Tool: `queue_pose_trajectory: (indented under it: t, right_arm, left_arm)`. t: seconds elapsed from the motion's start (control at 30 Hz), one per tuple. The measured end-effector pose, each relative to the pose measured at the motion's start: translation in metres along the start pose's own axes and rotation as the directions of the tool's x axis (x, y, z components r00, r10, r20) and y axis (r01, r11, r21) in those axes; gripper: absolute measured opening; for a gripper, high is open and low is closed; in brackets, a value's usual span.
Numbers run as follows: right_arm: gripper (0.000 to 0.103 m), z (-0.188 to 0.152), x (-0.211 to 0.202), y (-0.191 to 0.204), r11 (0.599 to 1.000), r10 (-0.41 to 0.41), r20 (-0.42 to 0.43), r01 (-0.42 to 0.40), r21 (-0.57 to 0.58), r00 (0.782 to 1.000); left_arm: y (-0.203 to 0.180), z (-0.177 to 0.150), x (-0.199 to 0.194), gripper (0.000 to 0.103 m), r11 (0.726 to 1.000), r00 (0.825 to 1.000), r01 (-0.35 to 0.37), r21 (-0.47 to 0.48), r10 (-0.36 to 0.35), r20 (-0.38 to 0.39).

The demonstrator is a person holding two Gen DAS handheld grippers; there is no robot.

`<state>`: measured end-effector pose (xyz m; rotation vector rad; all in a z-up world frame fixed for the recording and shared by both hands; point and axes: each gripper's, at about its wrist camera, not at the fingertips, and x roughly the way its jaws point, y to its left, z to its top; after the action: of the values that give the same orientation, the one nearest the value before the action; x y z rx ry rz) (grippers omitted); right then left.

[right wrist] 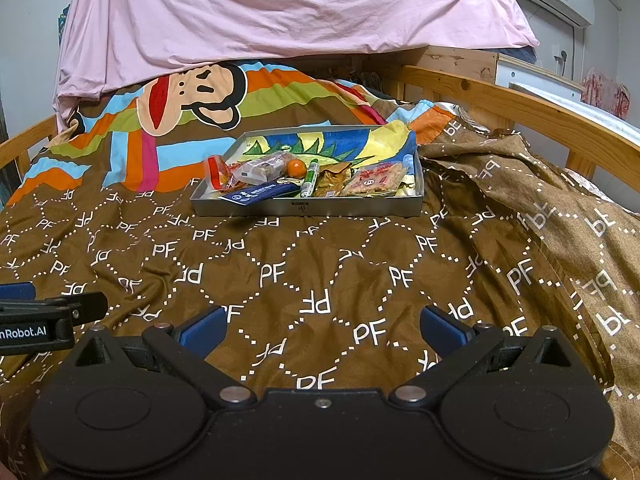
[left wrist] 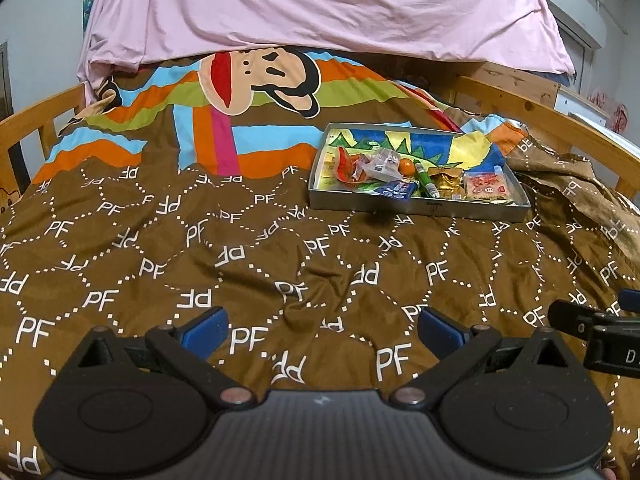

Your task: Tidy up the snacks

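A grey metal tray with a colourful cartoon lining sits on the brown bedspread. Snacks lie along its near side: a red-orange packet, a clear wrapped snack, a small orange ball, a green tube, a blue packet, a gold packet and a pink cracker pack. My left gripper is open and empty, well short of the tray. My right gripper is open and empty, also short of it.
The brown "PF" bedspread is rumpled and bunched at the right. Wooden bed rails run along both sides. A pink sheet hangs behind. Each gripper shows at the other view's edge, the right one and the left one.
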<state>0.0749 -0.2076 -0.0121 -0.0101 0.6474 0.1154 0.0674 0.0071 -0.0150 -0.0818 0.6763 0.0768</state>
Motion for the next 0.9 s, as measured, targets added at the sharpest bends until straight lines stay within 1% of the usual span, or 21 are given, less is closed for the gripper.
queue_pose_trajectory:
  t: [0.9]
  right_arm:
    - [0.102,0.0008,0.0006,0.0007,1.0,-0.001,-0.003,0.001,-0.001,1.0]
  left_arm:
    - [-0.0025,-0.0017,0.0035,0.103,1.0,1.0,-0.012,-0.007,0.012,-0.021]
